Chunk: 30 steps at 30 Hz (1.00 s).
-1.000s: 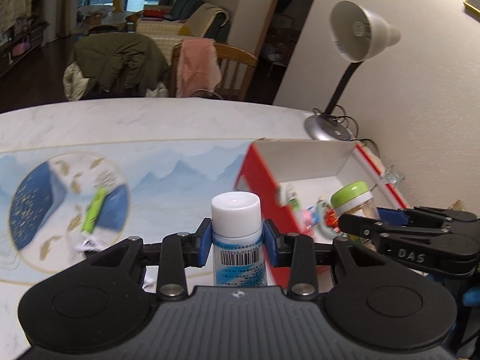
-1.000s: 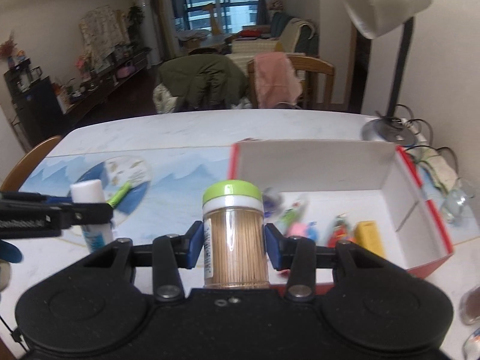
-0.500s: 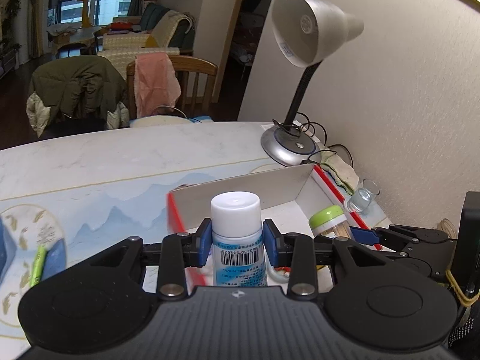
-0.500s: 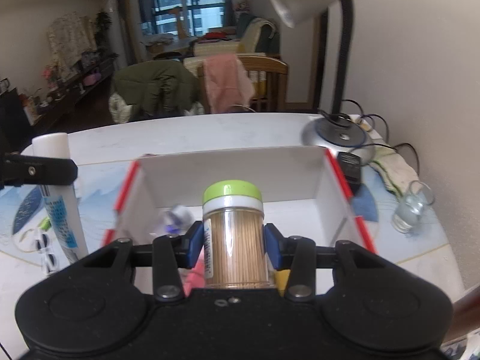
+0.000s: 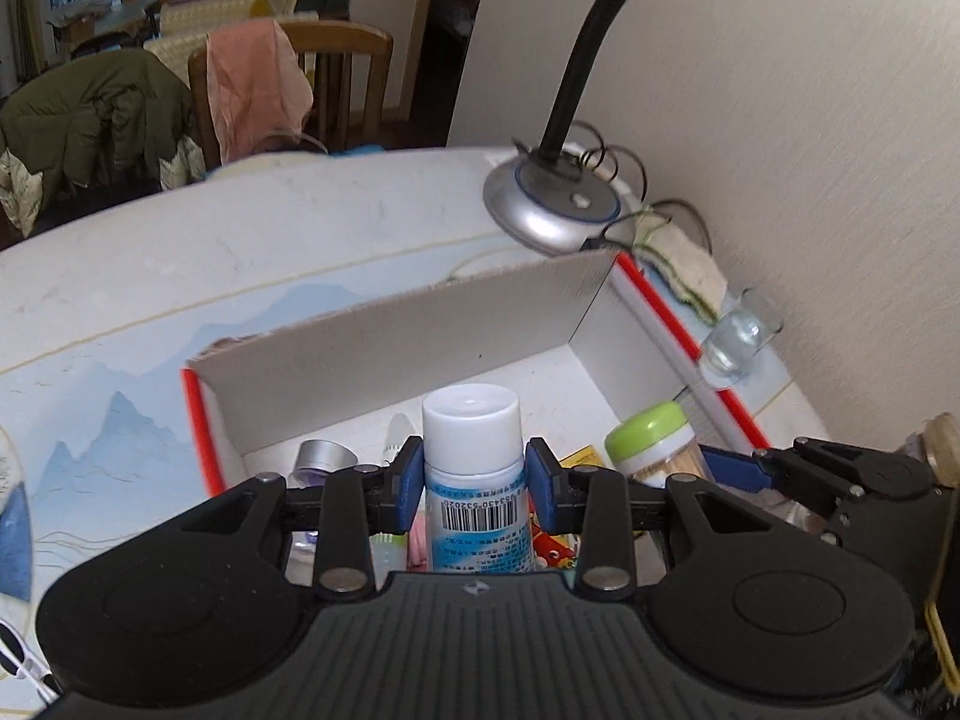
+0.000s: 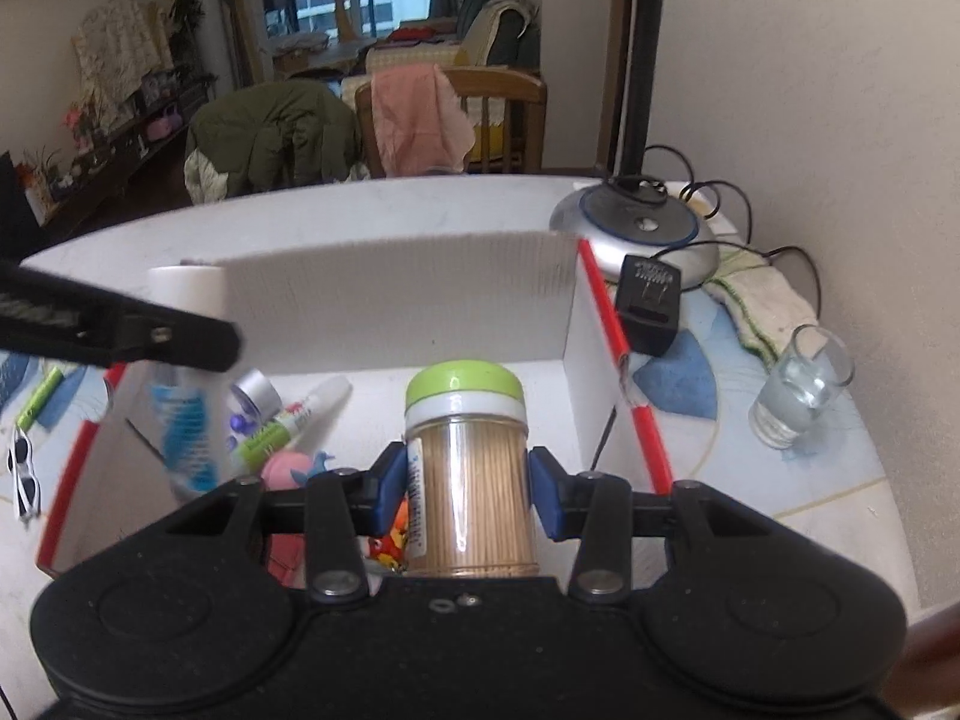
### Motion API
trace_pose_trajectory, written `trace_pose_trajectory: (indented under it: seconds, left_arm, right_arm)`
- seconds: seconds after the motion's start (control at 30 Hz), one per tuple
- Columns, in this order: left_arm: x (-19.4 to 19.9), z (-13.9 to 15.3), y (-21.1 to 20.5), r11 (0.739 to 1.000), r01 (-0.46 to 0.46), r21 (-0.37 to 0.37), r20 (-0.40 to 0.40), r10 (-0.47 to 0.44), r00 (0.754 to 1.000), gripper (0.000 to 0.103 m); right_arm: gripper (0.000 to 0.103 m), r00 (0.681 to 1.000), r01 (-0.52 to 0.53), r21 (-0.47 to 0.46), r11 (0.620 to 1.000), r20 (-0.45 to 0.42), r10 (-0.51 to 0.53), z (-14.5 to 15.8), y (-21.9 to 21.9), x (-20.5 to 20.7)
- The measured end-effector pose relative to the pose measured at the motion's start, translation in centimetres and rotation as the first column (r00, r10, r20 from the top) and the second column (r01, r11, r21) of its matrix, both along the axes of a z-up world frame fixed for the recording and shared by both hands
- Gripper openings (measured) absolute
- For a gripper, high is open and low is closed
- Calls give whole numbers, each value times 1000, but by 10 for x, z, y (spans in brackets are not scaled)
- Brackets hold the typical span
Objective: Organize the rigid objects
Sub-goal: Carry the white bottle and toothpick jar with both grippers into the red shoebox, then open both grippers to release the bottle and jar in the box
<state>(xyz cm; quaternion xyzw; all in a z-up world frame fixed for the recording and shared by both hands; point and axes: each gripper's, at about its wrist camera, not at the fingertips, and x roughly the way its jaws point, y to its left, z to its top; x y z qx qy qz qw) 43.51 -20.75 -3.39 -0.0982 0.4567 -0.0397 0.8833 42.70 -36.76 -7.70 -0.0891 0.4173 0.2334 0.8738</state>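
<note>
white-capped plastic bottle with blue label and barcode (image 5: pixel 471 468): upright, clamped between the blue pads of the left hand-held gripper (image 5: pixel 474 483), held over the open box
clear toothpick jar with green lid (image 6: pixel 467 462): upright, clamped in the right hand-held gripper (image 6: pixel 468 480), also over the box, toward its right wall
white cardboard box with red edges (image 6: pixel 396 294): on the table (image 5: pixel 240 240), near the wall; already holds a small silver-capped bottle (image 6: pixel 255 399), a glue stick (image 6: pixel 294 420), a pink toy (image 6: pixel 288 471), other bits too blurred to name
change: a second ago both grippers were short of the box, bottle above the blue-printed mat; now both loads hang inside the box outline, left one blurred in right view so probably in motion
meaning: transport about done, judged next step is lower and release; neither released yet
risk: crowded floor, bottle may land on the toy or glue stick and tip
beside the box: silver lamp base (image 6: pixel 636 228), black adapter (image 6: pixel 648 312), small glass (image 6: pixel 798 384)
left on mat: green marker (image 6: pixel 39 399), toy sunglasses (image 6: pixel 24 474)
</note>
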Motion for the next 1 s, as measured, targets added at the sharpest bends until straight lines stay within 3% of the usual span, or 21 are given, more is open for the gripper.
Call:
trace_pose_trajectory:
  seconds: [0.43, 1.0]
  left_arm:
    - [45, -46, -16, 998, 43, 44, -95, -39, 995, 35]
    - [68, -86, -21, 995, 98, 27, -208, -91, 974, 35]
  right_arm:
    - [42, 997, -52, -47, 997, -54, 50, -27, 18, 4]
    - [43, 993, -50, -26, 998, -106, 47, -33, 21, 12]
